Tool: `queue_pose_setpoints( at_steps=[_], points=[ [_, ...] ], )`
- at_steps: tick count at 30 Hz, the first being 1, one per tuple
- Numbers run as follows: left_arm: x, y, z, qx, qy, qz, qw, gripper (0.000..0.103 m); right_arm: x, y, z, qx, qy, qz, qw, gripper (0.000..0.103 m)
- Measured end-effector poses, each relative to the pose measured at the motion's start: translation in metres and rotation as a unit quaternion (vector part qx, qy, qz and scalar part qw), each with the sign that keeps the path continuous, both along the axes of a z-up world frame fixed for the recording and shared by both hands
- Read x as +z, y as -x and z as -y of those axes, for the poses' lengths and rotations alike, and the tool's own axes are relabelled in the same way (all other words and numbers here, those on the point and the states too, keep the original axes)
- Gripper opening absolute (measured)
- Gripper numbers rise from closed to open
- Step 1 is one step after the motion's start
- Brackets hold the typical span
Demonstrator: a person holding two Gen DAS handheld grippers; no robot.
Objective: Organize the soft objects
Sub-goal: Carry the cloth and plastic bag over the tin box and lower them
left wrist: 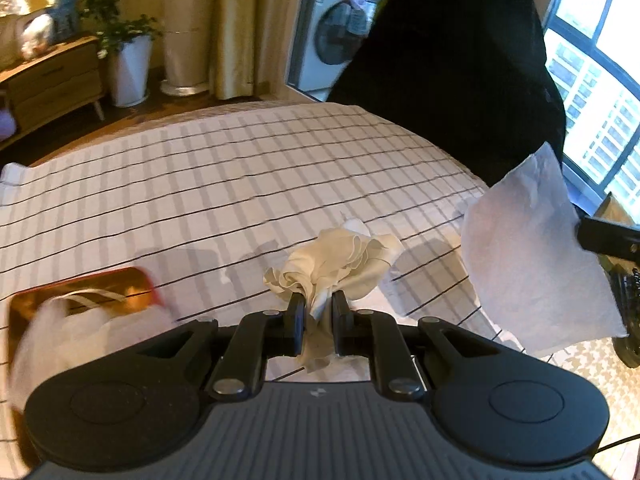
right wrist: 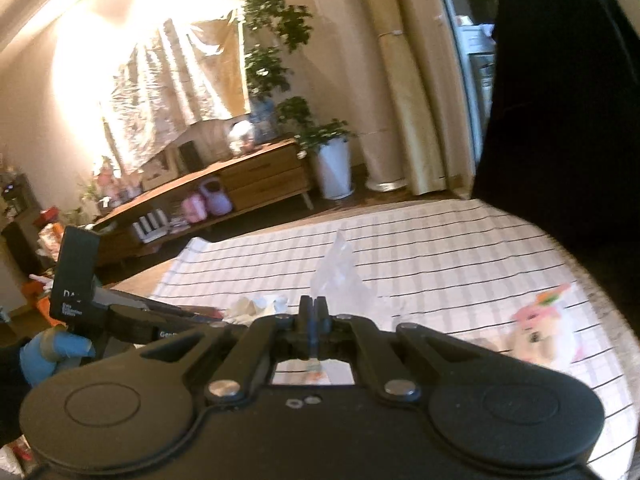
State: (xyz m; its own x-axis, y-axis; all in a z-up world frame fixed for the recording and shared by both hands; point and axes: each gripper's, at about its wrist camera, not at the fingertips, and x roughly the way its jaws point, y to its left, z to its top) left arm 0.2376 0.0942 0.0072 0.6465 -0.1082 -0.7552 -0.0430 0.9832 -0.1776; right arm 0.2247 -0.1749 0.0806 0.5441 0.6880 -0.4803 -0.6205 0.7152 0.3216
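In the left wrist view my left gripper (left wrist: 316, 308) is shut on a crumpled cream cloth (left wrist: 336, 260), held above the checked sheet (left wrist: 208, 184). At the right edge of that view a white tissue (left wrist: 532, 264) hangs from my right gripper. The right wrist view shows my right gripper (right wrist: 315, 308) shut on the white tissue (right wrist: 340, 276), which stands up beyond the jaws. My left gripper (right wrist: 120, 316) shows there at the left in a blue-gloved hand (right wrist: 52, 352), with the cream cloth (right wrist: 256, 304) at its tip.
A copper tray (left wrist: 132, 292) with something white and fluffy (left wrist: 80, 336) lies at the near left of the sheet. A pink and cream plush toy (right wrist: 536, 332) lies at the right. A person in dark clothes (left wrist: 460, 60) stands at the far edge. A wooden sideboard (right wrist: 256, 180) and potted plant (right wrist: 332, 160) stand behind.
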Motion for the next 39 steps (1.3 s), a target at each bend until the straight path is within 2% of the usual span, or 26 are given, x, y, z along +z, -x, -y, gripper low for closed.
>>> queue_pose_setpoints(
  at_steps=[13,21,30,34,39],
  points=[
    [0.017,0.070,-0.098,0.083,-0.021,0.000,0.9963,0.014,0.006,0.019,-0.095,0.082,-0.042,-0.014,0.996,0.000],
    [0.015,0.091,-0.136,0.115,-0.024,-0.001,0.9931,0.014,0.004,0.022,-0.161,0.122,-0.046,-0.017,0.991,0.000],
    [0.003,0.104,-0.167,0.136,-0.022,-0.007,0.9905,0.014,-0.023,0.003,-0.218,0.132,-0.052,-0.050,0.989,0.000],
    [-0.007,0.105,-0.176,0.141,-0.024,-0.013,0.9896,0.014,-0.041,-0.005,-0.234,0.127,-0.069,-0.074,0.987,0.000],
    [-0.022,0.104,-0.184,0.142,-0.026,-0.022,0.9893,0.014,-0.066,-0.013,-0.247,0.117,-0.059,-0.095,0.987,0.000]
  ],
)
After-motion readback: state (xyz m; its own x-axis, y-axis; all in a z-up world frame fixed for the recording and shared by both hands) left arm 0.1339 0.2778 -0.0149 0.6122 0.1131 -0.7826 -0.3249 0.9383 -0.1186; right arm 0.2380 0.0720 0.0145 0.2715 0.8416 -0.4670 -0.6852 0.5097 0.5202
